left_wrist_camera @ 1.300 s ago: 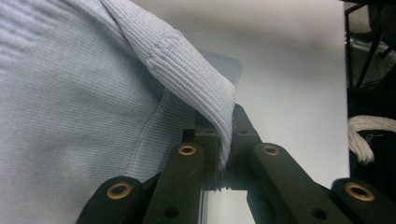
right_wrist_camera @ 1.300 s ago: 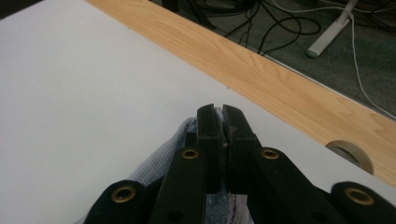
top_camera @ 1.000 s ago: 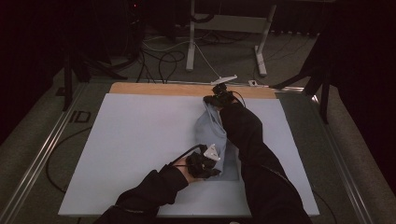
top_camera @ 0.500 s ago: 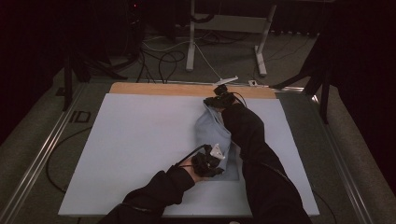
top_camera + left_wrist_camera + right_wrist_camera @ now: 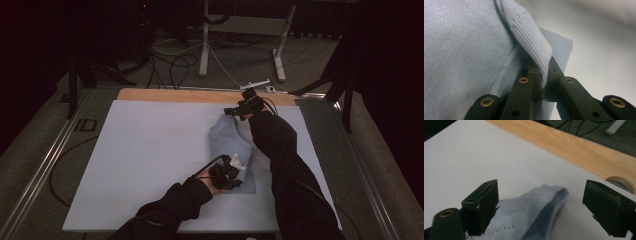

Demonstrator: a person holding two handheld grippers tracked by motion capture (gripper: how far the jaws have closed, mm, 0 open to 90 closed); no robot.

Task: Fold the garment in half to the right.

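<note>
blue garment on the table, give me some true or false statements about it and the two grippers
1. The left gripper has its jaws shut on a ribbed edge of the blue garment. True.
2. The right gripper clamps the garment. False: its jaws have just been opening and stand wide apart, with the cloth lying loose between them, untouched.
3. The garment lies on a white sheet that covers most of the table. True.
4. The garment hangs in the air between both grippers. False: in the high view it rests on the sheet.
5. A strip of bare wood shows along the far edge of the table. True.
</note>
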